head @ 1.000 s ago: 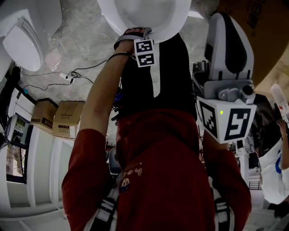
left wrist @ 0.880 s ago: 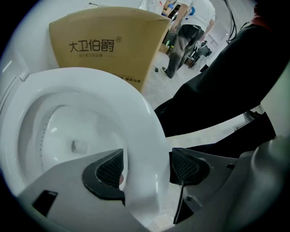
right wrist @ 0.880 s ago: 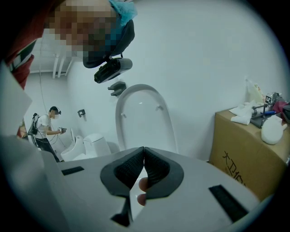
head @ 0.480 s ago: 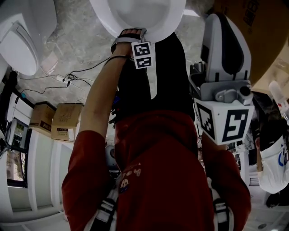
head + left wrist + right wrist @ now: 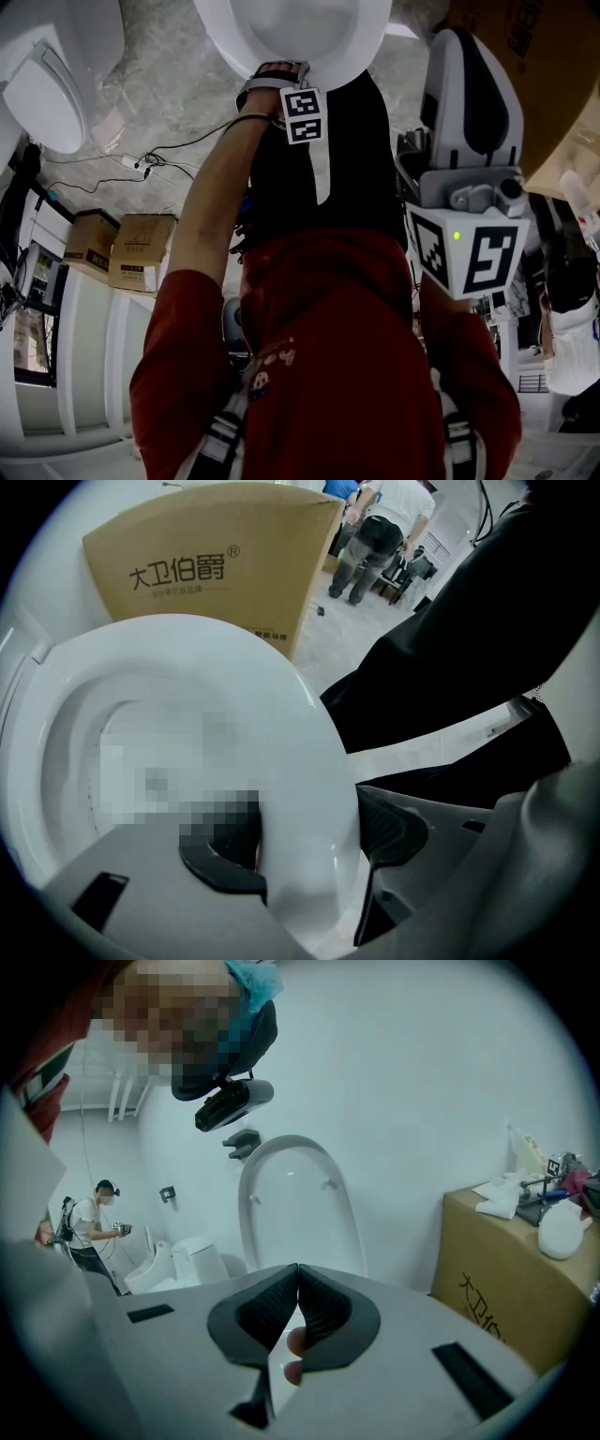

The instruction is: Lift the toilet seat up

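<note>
Your left gripper [image 5: 314, 841] pointed steeply down at the front of the toilet seat [image 5: 300, 733]. Its jaws had just been closing with the seat's white rim between them. One pad [image 5: 220, 862] sat inside the ring and the other pad [image 5: 392, 822] lay against the outer edge, and both looked pressed to the rim. The seat itself lay down flat over the bowl.

In the head view, your left hand [image 5: 272, 80] was at the near edge of that seat. The marker cube [image 5: 303, 114] sat just beside it, in front of your black trousers [image 5: 347, 159].

You held your right gripper [image 5: 298, 1274] well apart from the toilet, off to the right. Its jaws were together, tip to tip, with nothing between them. Your fingertips [image 5: 296, 1342] showed through the gap behind the pads. That gripper faced a white wall and an upright toilet lid [image 5: 295, 1204], with a brown carton [image 5: 506, 1279] to its right and another person [image 5: 89, 1222] far off at the left.

Behind the seat, in the left gripper view, stood a printed cardboard box [image 5: 216, 564]. On the floor to your left, the head view showed a second toilet [image 5: 47, 84], loose cables [image 5: 169, 150] and two small cartons [image 5: 141, 248].
</note>
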`<state>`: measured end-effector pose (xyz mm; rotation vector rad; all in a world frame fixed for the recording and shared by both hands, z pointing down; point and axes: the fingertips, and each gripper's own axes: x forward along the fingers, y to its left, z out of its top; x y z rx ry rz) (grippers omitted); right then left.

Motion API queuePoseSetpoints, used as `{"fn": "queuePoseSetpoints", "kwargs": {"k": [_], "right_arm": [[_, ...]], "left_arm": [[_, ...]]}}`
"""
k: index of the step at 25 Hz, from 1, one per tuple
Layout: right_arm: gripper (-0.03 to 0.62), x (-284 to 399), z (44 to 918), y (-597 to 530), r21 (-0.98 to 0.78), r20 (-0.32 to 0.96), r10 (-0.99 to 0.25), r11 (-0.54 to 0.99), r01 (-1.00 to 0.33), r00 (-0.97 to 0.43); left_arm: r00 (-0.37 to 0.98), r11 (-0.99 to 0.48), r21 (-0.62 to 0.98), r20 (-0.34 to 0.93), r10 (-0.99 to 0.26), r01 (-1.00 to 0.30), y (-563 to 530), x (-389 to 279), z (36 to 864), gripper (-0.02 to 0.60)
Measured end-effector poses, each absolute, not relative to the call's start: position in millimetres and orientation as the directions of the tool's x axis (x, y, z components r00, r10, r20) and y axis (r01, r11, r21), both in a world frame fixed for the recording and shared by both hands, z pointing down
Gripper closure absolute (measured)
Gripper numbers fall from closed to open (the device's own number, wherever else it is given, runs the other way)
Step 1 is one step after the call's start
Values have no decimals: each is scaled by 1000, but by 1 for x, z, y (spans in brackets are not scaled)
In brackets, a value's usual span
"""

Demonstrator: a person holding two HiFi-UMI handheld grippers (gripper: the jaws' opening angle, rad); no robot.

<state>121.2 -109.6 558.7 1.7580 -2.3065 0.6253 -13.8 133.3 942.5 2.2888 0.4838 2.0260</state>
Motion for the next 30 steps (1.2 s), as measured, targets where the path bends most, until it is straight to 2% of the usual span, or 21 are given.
{"fn": "queuePoseSetpoints", "kwargs": {"k": [22,30], "right_arm": [[580,127,489,-118,-210,282,-918,223,-952,-278],[580,127,461,-118,-199,254,-930,220,-955,-267]], "left_arm": [[45,-908,370,922,385,195,137,-9,878,287],[72,-897,395,907,415,199,131,-8,838,288]]}}
